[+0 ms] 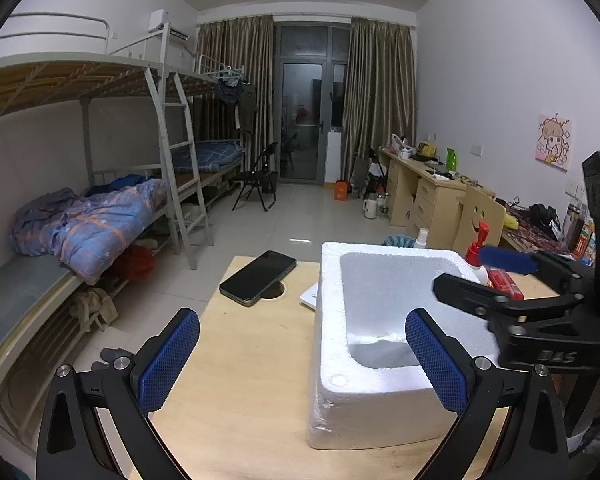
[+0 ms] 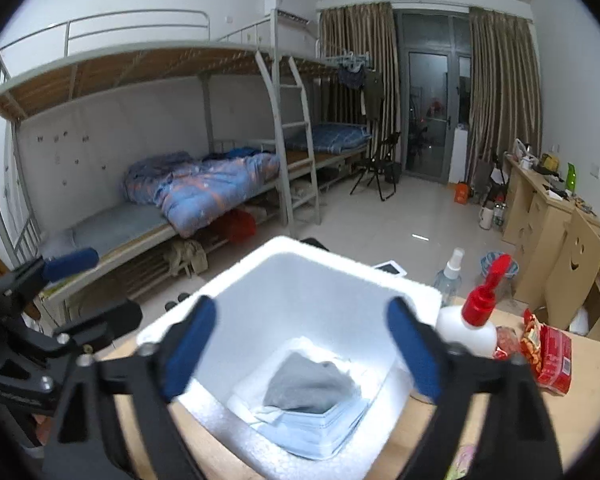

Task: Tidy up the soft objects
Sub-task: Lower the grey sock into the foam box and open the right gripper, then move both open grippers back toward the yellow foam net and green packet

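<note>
Both grippers stand with fingers spread wide and nothing between them. Left gripper (image 1: 302, 356), blue textured pads on black arms, hovers over the light wooden tabletop (image 1: 240, 380) at the near left corner of the white foam box (image 1: 340, 396). Right gripper (image 2: 302, 344) hangs directly above the same box's opening (image 2: 180, 320), looking down into it.

Inside the box, on its floor, lies a folded grey cloth (image 2: 310, 386) on top of a stack of pale blue folded fabric (image 2: 320, 432), itself resting on a white folded layer (image 2: 380, 372). Neither gripper touches the contents.

On the table left of the box rests a black smartphone (image 1: 258, 278), screen up. Right of the box stand a white bottle with red pump cap (image 2: 474, 320) and, just beside it, a red snack packet (image 2: 550, 356). A clear spray bottle (image 2: 450, 274) stands behind.
</note>
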Motion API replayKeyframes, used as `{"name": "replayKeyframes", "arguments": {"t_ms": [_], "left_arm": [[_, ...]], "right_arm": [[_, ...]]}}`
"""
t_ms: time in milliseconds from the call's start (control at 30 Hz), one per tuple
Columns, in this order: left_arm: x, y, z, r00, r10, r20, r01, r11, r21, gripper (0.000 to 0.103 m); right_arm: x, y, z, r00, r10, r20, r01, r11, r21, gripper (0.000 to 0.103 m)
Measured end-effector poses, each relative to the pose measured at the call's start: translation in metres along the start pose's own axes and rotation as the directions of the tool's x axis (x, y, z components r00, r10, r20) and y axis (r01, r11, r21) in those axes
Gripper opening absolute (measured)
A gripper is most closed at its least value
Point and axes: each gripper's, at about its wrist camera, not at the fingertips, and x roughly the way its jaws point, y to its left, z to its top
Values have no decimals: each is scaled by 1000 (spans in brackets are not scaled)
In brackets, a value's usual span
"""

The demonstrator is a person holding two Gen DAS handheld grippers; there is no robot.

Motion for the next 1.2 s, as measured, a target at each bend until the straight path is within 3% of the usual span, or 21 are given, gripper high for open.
{"name": "replayKeyframes", "arguments": {"t_ms": [633,1200], "left_arm": [[-6,-19,-1,1000,-28,2,28,999,31,103],[-14,-120,-6,974,-224,-28,225,963,146,103]], "right_arm": [[-18,-4,-4,1000,-21,8,21,1000,3,94],[-99,-65,-47,977,-207,38,200,970,140,94]]}}
